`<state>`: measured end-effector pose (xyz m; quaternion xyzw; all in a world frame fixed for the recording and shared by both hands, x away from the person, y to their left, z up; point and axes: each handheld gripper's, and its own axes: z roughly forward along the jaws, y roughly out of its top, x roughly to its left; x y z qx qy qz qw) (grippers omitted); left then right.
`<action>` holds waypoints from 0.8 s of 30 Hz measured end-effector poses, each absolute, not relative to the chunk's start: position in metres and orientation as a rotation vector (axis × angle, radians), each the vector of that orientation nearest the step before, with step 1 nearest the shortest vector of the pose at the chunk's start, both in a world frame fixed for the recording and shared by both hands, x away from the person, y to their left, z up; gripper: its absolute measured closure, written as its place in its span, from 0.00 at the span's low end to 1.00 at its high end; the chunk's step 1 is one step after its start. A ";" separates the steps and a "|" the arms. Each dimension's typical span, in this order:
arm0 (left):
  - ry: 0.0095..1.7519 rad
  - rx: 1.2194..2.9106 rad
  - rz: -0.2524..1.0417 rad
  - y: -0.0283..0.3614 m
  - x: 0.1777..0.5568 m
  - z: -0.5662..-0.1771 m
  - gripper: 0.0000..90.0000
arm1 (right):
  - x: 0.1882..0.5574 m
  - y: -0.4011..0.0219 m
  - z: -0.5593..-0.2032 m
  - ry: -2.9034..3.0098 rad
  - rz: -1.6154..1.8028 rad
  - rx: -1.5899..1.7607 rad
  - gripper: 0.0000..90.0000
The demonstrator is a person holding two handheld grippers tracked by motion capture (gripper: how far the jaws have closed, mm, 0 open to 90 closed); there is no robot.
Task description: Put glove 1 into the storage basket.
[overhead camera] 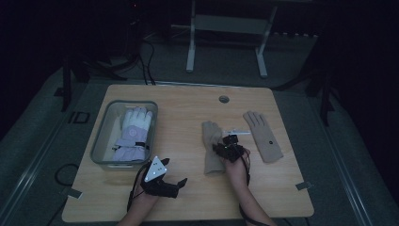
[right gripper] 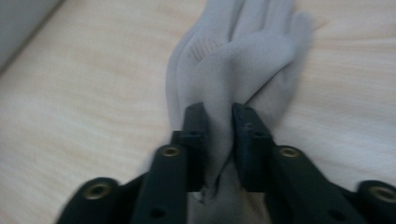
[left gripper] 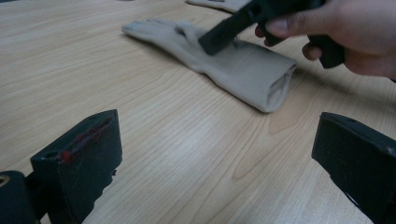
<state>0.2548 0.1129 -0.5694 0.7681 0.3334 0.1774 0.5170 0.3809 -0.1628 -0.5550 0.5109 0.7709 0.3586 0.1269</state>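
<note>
A beige glove (overhead camera: pixel 210 132) lies lengthwise at the table's middle, its cuff toward me. My right gripper (overhead camera: pixel 221 146) sits over its mid part, and in the right gripper view the gripper (right gripper: pixel 218 121) is shut on a raised fold of the glove (right gripper: pixel 252 51). The left gripper view shows the same glove (left gripper: pixel 233 65) folded, cuff end nearest. A second beige glove (overhead camera: pixel 262 136) lies flat to the right. My left gripper (overhead camera: pixel 175 172) rests near the front edge, open (left gripper: pixel 217 140), with bare wood between its jaws.
A clear plastic bin (overhead camera: pixel 101 141) at the left holds a white and lavender glove (overhead camera: pixel 134 132). A small white strip (overhead camera: pixel 237 133) lies between the two beige gloves. A round cable hole (overhead camera: pixel 224 99) sits at the table's back. White frame legs (overhead camera: pixel 190 56) stand beyond the table.
</note>
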 end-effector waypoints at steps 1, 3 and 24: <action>0.802 1.840 0.423 0.113 0.255 -0.570 0.02 | 0.379 -0.161 -0.556 2.251 1.035 1.460 0.77; 0.812 1.841 0.414 0.113 0.256 -0.572 0.02 | 0.377 -0.156 -0.559 2.277 1.006 1.395 0.70; 0.810 1.839 0.418 0.113 0.256 -0.578 0.02 | 0.385 -0.188 -0.516 2.352 1.057 1.239 0.19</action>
